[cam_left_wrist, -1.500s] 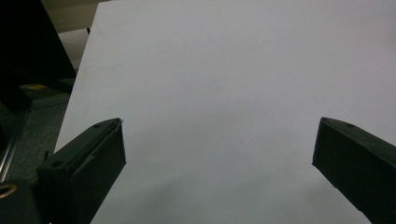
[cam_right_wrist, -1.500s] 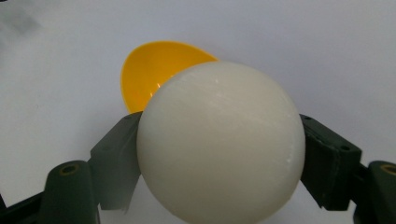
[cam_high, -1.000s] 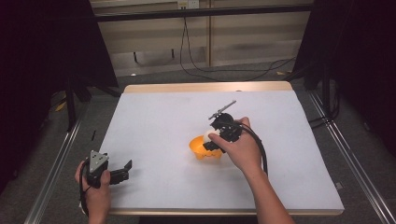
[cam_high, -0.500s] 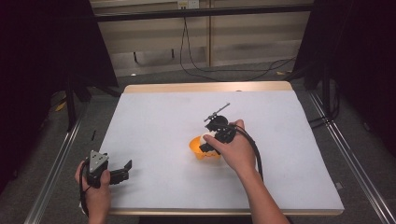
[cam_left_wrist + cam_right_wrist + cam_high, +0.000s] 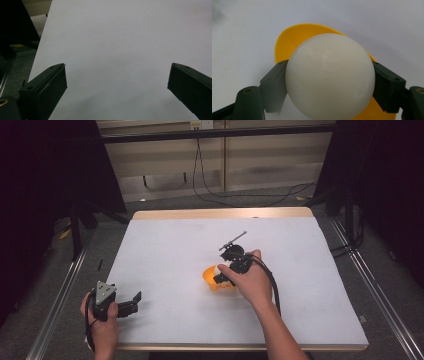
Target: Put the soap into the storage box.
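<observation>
R gripper (image 5: 329, 82) pinches white ball (image 5: 329, 77) btwn both jaws, directly over yellow bowl (image 5: 297, 37) near table (image 5: 165, 250) centre. L gripper (image 5: 117, 85) jaws spread wide, nothing held, at front-left corner.

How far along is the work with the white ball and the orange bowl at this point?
Done: the right gripper has its jaws closed on either side of the white ball. In hand: the ball is held over the orange bowl; whether it rests in the bowl cannot be told. Left: releasing or carrying the ball. The left gripper waits open over bare table.
</observation>
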{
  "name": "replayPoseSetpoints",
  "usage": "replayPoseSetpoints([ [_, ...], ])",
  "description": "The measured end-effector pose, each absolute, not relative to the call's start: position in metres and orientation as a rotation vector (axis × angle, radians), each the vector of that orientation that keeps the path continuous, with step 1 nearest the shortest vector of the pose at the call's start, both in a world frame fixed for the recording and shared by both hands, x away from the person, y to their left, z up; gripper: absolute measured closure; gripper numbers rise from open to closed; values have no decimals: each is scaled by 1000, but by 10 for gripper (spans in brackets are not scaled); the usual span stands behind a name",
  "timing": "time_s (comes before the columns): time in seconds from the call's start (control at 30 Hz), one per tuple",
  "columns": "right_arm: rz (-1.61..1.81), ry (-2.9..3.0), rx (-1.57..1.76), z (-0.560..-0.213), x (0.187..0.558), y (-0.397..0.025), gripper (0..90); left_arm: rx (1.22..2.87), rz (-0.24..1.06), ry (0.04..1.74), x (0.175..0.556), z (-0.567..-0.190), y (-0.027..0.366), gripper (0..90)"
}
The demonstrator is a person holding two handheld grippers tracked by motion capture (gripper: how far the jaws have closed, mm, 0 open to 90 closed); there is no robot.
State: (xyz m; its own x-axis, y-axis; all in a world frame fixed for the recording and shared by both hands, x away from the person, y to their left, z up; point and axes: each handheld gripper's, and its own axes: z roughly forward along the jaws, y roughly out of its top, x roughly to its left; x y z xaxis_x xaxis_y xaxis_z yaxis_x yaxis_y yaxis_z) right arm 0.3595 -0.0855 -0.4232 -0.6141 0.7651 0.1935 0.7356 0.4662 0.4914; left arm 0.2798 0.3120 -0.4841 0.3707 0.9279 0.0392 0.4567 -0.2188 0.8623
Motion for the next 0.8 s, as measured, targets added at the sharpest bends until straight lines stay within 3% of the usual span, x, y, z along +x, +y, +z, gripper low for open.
replayPoseSetpoints([
  [0.8,918,2576,1369,-415,353,-101,198,1832,744,1211,280,-484,312,21],
])
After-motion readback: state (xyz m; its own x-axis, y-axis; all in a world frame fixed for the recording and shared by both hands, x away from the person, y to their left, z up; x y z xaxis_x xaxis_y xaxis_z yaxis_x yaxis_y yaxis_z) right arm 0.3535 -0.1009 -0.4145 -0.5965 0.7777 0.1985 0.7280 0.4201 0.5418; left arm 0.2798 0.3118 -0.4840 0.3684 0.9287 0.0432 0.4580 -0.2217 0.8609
